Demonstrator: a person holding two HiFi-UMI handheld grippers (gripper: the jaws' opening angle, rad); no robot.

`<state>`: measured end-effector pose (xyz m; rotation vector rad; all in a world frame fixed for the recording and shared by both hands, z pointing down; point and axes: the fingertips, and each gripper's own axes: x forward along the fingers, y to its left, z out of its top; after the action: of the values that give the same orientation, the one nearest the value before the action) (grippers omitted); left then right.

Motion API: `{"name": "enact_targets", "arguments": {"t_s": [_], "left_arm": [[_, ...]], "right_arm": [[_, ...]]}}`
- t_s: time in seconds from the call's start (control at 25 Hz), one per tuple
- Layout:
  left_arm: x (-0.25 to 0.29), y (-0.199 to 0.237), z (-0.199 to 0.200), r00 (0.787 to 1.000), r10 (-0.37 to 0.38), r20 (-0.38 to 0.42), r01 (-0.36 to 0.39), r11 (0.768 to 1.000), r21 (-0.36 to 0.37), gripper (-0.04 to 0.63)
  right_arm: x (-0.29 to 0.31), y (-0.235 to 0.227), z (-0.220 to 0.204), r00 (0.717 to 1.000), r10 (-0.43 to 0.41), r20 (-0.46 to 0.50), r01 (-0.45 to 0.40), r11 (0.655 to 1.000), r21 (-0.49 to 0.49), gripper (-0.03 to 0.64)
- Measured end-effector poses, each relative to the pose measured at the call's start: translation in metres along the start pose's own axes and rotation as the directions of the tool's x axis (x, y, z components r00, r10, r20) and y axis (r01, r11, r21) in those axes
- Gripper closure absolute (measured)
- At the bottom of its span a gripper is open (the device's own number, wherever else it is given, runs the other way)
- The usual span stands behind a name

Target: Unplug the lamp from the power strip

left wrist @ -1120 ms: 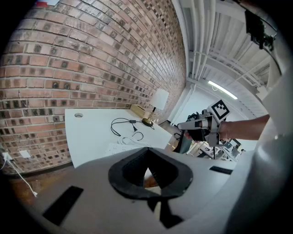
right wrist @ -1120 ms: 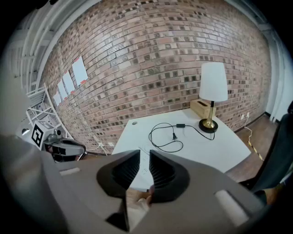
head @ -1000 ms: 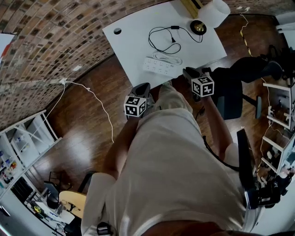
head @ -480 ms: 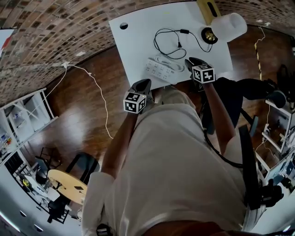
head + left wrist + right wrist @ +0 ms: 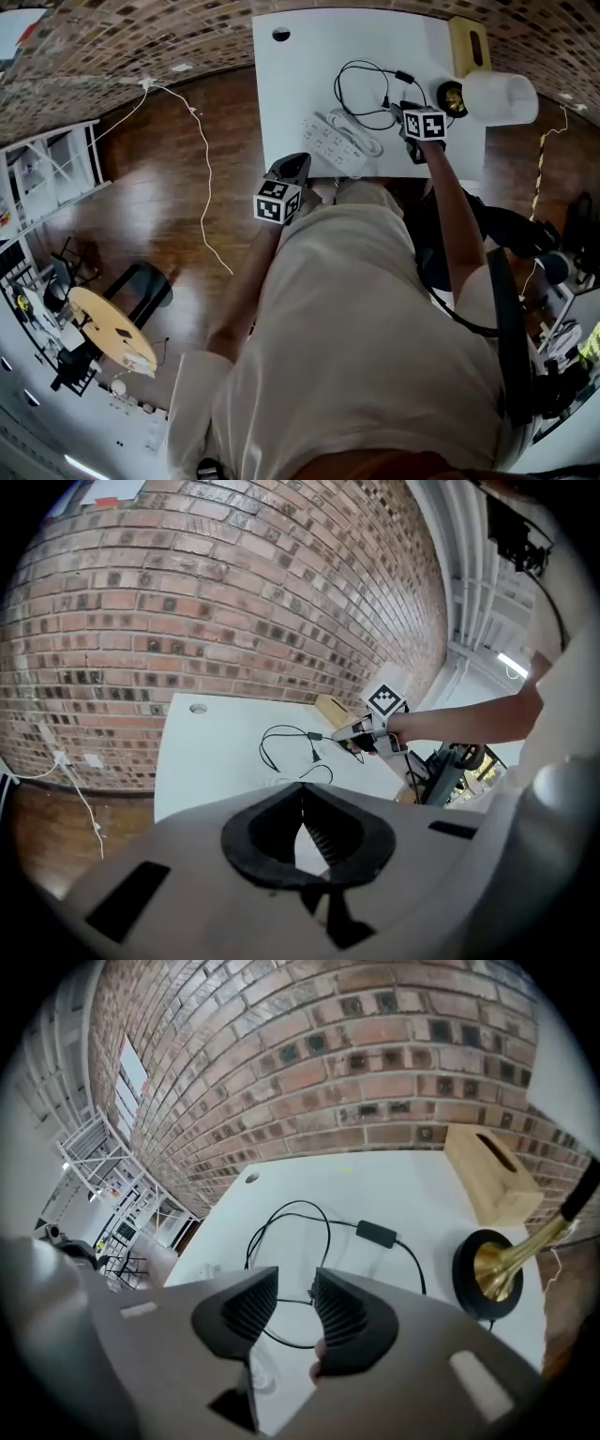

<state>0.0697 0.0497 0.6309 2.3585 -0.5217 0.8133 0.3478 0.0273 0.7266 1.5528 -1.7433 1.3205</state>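
A white power strip point(image 5: 333, 145) lies near the front edge of the white table point(image 5: 300, 75), with its own white cord coiled beside it. The lamp point(image 5: 487, 97) has a black and gold base point(image 5: 492, 1274) and a white shade. Its black cord point(image 5: 364, 89) loops across the table point(image 5: 394, 1185), and an inline switch point(image 5: 377, 1234) sits on it. My right gripper point(image 5: 405, 110) hangs over the loop. Its jaws point(image 5: 296, 1288) are open and have just been opening, with nothing between them. My left gripper point(image 5: 292, 165) is shut and empty point(image 5: 302, 803) at the table's front edge.
A wooden tissue box point(image 5: 467, 42) stands behind the lamp by the brick wall point(image 5: 375, 1044). A round cable hole point(image 5: 280, 35) sits at the table's far left corner. A white cable point(image 5: 202, 159) runs across the wooden floor on the left.
My right gripper has moved forward from the table's front edge to above the cord loop, and its jaws stand wider. My left gripper has shifted slightly and stays shut.
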Motion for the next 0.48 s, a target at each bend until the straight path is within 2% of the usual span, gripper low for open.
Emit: {"name": "enact_targets", "arguments": {"t_s": [0.2,0.48], "left_arm": [[-0.005,0.009,-0.008,0.997,0.072,0.026,-0.070,0.996,-0.063,0.591],[-0.007,0.018,-0.014,0.992,0.121,0.043,-0.114,0.985,-0.128,0.577]], "right_arm": [[0.040,-0.013,-0.006,0.994,0.033,-0.100,-0.034,0.999,-0.004,0.479],[0.082,-0.021,-0.009,0.976,0.062,-0.209,-0.064,0.998,-0.002,0.474]]}}
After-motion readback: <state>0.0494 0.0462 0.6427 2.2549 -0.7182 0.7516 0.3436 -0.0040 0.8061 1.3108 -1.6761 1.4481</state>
